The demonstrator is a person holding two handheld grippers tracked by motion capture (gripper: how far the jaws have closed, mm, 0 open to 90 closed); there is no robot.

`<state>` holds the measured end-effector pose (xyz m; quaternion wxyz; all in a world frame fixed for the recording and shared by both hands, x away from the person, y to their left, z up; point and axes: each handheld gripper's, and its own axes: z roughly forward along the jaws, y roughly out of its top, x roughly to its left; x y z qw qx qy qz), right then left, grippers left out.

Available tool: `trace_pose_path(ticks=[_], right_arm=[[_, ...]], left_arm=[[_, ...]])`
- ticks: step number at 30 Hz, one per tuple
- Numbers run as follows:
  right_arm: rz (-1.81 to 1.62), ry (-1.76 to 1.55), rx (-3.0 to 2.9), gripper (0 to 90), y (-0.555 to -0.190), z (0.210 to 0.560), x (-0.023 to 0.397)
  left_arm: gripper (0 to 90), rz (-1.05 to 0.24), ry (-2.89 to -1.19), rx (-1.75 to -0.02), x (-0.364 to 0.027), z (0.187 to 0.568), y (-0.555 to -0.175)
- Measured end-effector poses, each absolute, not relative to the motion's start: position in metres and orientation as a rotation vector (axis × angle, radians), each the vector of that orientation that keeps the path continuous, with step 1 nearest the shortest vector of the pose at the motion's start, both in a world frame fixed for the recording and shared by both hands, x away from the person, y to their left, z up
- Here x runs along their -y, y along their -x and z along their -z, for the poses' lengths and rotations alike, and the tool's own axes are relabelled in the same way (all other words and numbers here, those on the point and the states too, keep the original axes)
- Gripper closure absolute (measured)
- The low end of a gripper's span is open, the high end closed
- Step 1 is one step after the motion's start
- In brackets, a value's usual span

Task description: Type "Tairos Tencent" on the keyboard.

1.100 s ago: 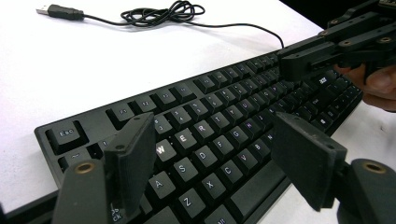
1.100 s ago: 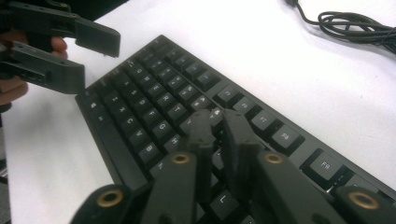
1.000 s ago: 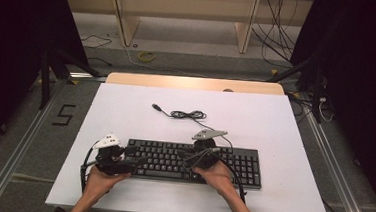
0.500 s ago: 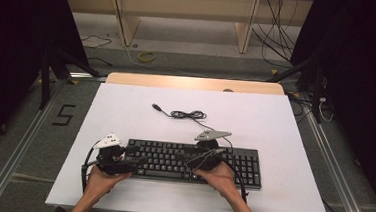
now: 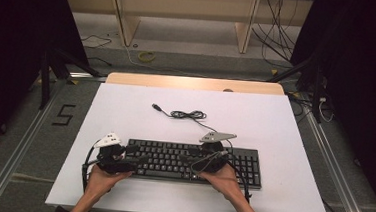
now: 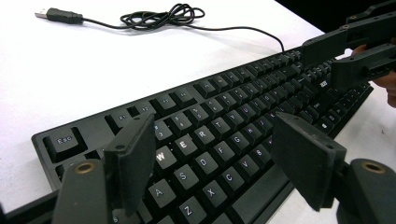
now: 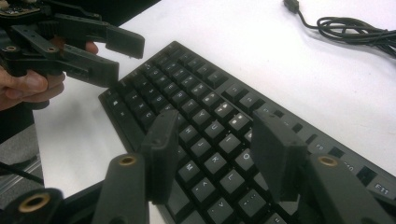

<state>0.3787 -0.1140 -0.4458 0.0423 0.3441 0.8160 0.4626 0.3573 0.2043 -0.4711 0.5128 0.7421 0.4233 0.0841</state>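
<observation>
The black keyboard [image 5: 192,161] lies at the white tabletop's [image 5: 274,127] near edge. The left gripper [image 6: 212,163] hovers over its keys, jaws wide, empty. The right gripper [image 7: 217,156] hovers likewise, its jaws having just been opening, nothing between them.

A white table [image 5: 283,143] (wooden far edge) on grey floor [image 5: 352,162].

1. The keyboard [image 6: 243,116] runs off the left gripper view's frame at 6 o'clock; its far key legends blur.
2. In the right gripper view, the cable [image 7: 355,28] is cut off at 3 o'clock.
</observation>
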Motion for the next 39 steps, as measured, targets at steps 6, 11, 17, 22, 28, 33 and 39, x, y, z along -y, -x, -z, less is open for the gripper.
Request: trace_pose_path(ticks=[6, 11, 17, 22, 28, 33, 39], right_arm=[[-1.426, -1.059, -2.492, 49.0, -0.377, 0.445, 0.117], [-1.426, -1.071, -2.489, 44.6, -0.376, 0.445, 0.119], [-1.437, -1.071, -2.476, 41.8, -0.374, 0.446, 0.123], [-1.445, -1.063, -2.473, 40.7, -0.371, 0.446, 0.125], [-1.466, -1.052, -2.459, 40.7, -0.368, 0.444, 0.127], [-1.467, -1.047, -2.459, 39.8, -0.367, 0.444, 0.129], [-1.466, -1.047, -2.460, 38.8, -0.366, 0.446, 0.130]], left_arm=[[30.6, -0.186, -1.787, -1.010, -0.203, 0.471, -0.358], [30.9, -0.179, -1.792, -1.011, -0.200, 0.471, -0.359], [31.6, -0.179, -1.813, -1.009, -0.196, 0.470, -0.362], [34.6, -0.181, -1.831, -1.024, -0.193, 0.469, -0.367], [43.0, -0.172, -1.863, -1.027, -0.187, 0.468, -0.372], [52.1, -0.165, -1.901, -1.031, -0.182, 0.468, -0.377], [64.7, -0.139, -1.952, -1.033, -0.177, 0.471, -0.382]])
